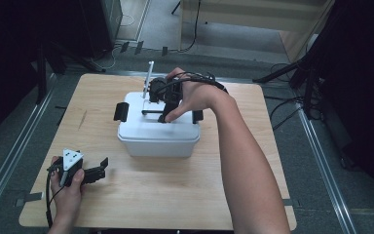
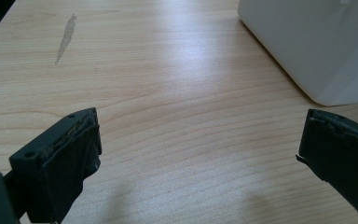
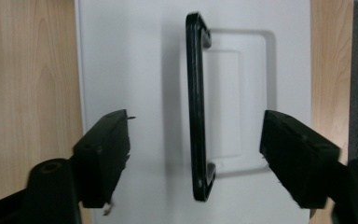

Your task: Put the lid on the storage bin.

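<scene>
Overhead view; tool views near box (image 1: 158, 131)

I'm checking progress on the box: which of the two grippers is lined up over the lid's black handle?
The right gripper, held above the white box: its open fingers straddle the black handle. The left gripper rests open on the table, beside the box.

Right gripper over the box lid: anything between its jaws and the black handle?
Nothing visible. The right gripper is open above the white box, its jaws either side of the black handle, with bare lid between them.
</scene>
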The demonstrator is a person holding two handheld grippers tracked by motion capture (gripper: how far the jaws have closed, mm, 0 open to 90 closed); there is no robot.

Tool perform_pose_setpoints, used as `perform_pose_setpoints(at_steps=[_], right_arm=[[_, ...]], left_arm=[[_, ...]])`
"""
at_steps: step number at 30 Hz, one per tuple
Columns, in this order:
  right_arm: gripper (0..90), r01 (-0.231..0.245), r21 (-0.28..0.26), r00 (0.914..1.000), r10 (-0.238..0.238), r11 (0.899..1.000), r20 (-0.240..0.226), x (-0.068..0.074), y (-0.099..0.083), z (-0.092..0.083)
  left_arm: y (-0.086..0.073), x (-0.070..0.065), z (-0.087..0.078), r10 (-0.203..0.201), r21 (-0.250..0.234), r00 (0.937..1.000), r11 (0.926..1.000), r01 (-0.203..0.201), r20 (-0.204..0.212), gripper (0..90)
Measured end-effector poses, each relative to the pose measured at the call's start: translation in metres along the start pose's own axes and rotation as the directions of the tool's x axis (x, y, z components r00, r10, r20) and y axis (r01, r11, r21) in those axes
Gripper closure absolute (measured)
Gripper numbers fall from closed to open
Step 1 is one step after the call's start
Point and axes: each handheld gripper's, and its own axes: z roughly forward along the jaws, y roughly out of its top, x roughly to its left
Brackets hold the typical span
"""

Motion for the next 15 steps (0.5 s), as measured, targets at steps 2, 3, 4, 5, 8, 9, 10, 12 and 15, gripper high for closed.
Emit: perform_pose_setpoints(at_steps=[2, 3, 4, 5, 8, 9, 10, 12, 15], right_arm=[[17.1, -0.011, 0.015, 0.9999, 0.011, 1.0, -0.003, 0.002, -0.004, -0.001], [15.1, -0.014, 0.021, 0.9999, 0.014, 1.0, -0.001, 0.002, -0.007, -0.002], [12.9, -0.028, 0.029, 0.9996, 0.028, 0.999, -0.005, 0.003, -0.009, -0.003], [12.0, -0.021, 0.022, 0.9997, 0.021, 1.0, -0.01, 0.003, -0.011, -0.003], [5.2, -0.044, 0.031, 0.9988, 0.044, 0.999, -0.021, 0.005, -0.018, -0.005], [2.9, -0.037, 0.024, 0.9989, 0.037, 0.999, -0.029, 0.004, -0.02, -0.006], [2.0, -0.05, 0.031, 0.9984, 0.051, 0.998, -0.026, 0.005, -0.023, -0.007], [0.2, -0.06, 0.027, 0.9978, 0.061, 0.998, -0.025, 0.006, -0.029, -0.008], [0.0, -0.076, 0.021, 0.9968, 0.076, 0.997, -0.023, 0.008, -0.038, -0.01]], left_arm=[[0.0, 0.0, 0.001, 0.002, 0.002, 1.0, 1.0, -0.002, -0.002, 0.0], [0.0, 0.0, 0.001, 0.005, 0.004, 1.0, 1.0, -0.005, -0.002, 0.0], [0.0, 0.0, 0.001, 0.005, 0.003, 1.0, 1.0, -0.005, -0.003, 0.0], [0.0, 0.0, 0.001, 0.005, 0.005, 1.0, 1.0, -0.005, -0.001, 0.0], [0.001, 0.0, 0.001, 0.004, 0.005, 1.0, 1.0, -0.004, 0.001, 0.0], [0.001, 0.0, 0.001, 0.004, 0.005, 1.0, 1.0, -0.004, 0.002, 0.0], [0.001, 0.0, 0.001, 0.006, 0.004, 1.0, 1.0, -0.006, 0.002, 0.0], [0.0, 0.0, 0.0, 0.006, 0.003, 1.0, 1.0, -0.006, 0.002, 0.0], [0.0, 0.0, 0.0, 0.011, 0.003, 0.9999, 0.9999, -0.011, 0.002, 0.0]])
